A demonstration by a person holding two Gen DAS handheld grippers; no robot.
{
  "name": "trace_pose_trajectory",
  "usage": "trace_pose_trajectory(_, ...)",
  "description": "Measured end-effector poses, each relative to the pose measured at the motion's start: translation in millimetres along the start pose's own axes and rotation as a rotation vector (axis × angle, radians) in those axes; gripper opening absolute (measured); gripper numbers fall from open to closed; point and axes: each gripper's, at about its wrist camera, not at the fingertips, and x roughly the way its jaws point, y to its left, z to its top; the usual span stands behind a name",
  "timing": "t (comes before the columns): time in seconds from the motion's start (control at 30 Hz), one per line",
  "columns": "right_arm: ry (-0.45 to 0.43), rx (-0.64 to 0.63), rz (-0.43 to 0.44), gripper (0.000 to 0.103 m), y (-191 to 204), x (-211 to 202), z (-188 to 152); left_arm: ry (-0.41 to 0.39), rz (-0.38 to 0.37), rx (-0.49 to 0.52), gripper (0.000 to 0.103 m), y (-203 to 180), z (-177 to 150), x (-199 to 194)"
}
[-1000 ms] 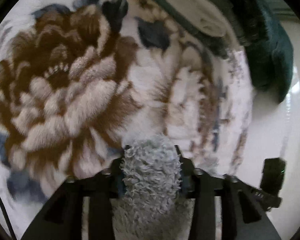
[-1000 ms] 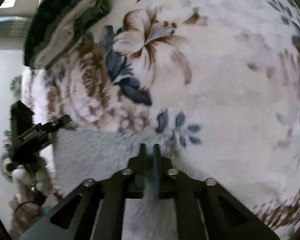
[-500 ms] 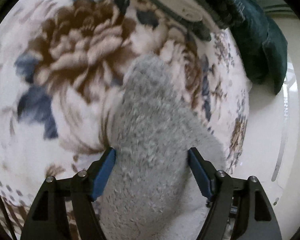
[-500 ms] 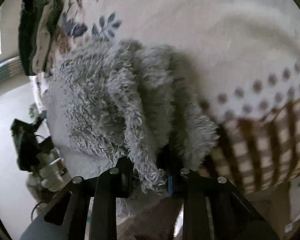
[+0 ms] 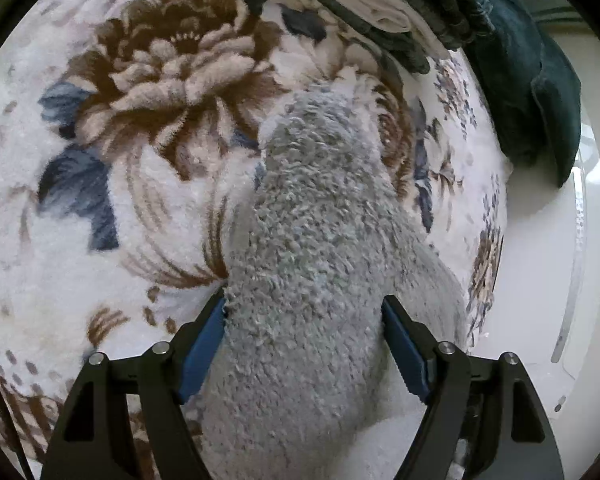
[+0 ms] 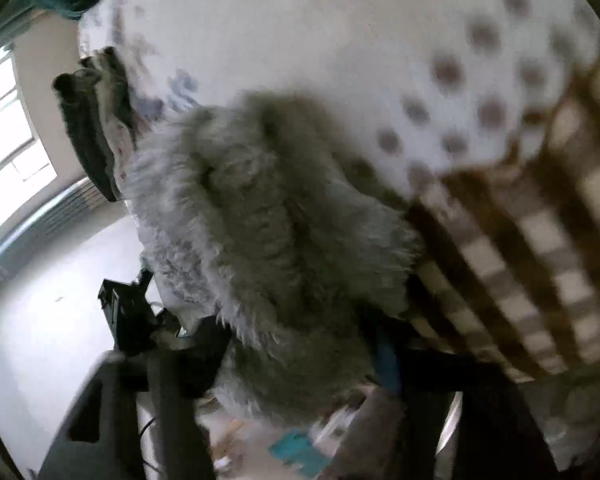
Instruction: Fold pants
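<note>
The grey fuzzy pants (image 5: 320, 240) lie bunched along the right side of a floral blanket (image 5: 100, 240) on a bed. My left gripper (image 5: 304, 312) is open, its blue-padded fingers (image 5: 204, 340) standing either side of the pants. In the right wrist view the same grey pants (image 6: 268, 248) fill the middle, blurred. My right gripper (image 6: 300, 340) is spread open around the fabric, which sits loose between the fingers.
A stack of folded dark green and cream clothes (image 5: 500, 40) lies at the far right of the bed; it also shows in the right wrist view (image 6: 92, 128). The bed edge drops to a pale floor (image 5: 548, 280). The blanket's brown checked border (image 6: 540, 260) hangs at the right.
Both grippers opened and let go of the pants: the left first, the right in the last half second. Both drew back toward the bed's edge, and the pants now lie bunched on the blanket.
</note>
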Motion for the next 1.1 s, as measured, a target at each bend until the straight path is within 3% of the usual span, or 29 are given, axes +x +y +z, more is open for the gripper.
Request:
trace_pose_trajectory(0.17, -0.135, -0.118, -0.117, 0.074, 33, -35, -4, -0.011, -0.01, -0.011, 0.076, 4, -8, -11)
trace_pose_trajectory(0.4, -0.109, -0.23, -0.202, 0.074, 76, -1, 66, -0.004, -0.004, -0.002, 0.076, 7, -17, -6)
trace_pose_trajectory(0.43, -0.092, -0.244, -0.19, 0.069, 82, 7, 74, -0.002, 0.001, 0.002, 0.076, 8, -17, -4)
trace_pose_trajectory(0.47, -0.079, -0.266, -0.186, 0.04, 87, 14, 78, -0.002, 0.006, 0.002, 0.076, 9, -16, -3)
trace_pose_trajectory(0.53, -0.112, -0.278, -0.232, 0.035, 91, 17, 86, 0.001, -0.004, 0.003, 0.076, 11, -15, -1)
trace_pose_trajectory(0.67, -0.134, -0.178, -0.191, 0.036, 77, 14, 93, 0.006, -0.01, 0.013, 0.076, 9, -16, 1)
trace_pose_trajectory(0.73, -0.105, -0.205, -0.208, 0.044, 81, 11, 89, 0.0, -0.014, 0.023, 0.076, 7, -17, -2)
trace_pose_trajectory(0.77, -0.092, -0.214, -0.213, 0.061, 82, 8, 86, -0.008, -0.017, 0.029, 0.076, 5, -17, -5)
trace_pose_trajectory(0.83, -0.072, -0.243, -0.231, 0.087, 84, -2, 73, -0.049, -0.056, 0.053, 0.076, 2, -21, -17)
trace_pose_trajectory(0.9, -0.057, -0.292, -0.221, 0.087, 80, -13, 59, -0.09, -0.121, 0.063, 0.103, 0, -26, -25)
trace_pose_trajectory(0.97, -0.017, -0.313, -0.225, 0.087, 69, -14, 49, -0.139, -0.197, 0.078, 0.103, 0, -32, -30)
trace_pose_trajectory(1.03, 0.045, -0.308, -0.221, 0.092, 54, -1, 46, -0.129, -0.249, 0.089, 0.103, -1, -39, -23)
trace_pose_trajectory(1.1, 0.079, -0.315, -0.169, 0.095, 42, 13, 47, -0.123, -0.24, 0.103, 0.103, -1, -42, -12)
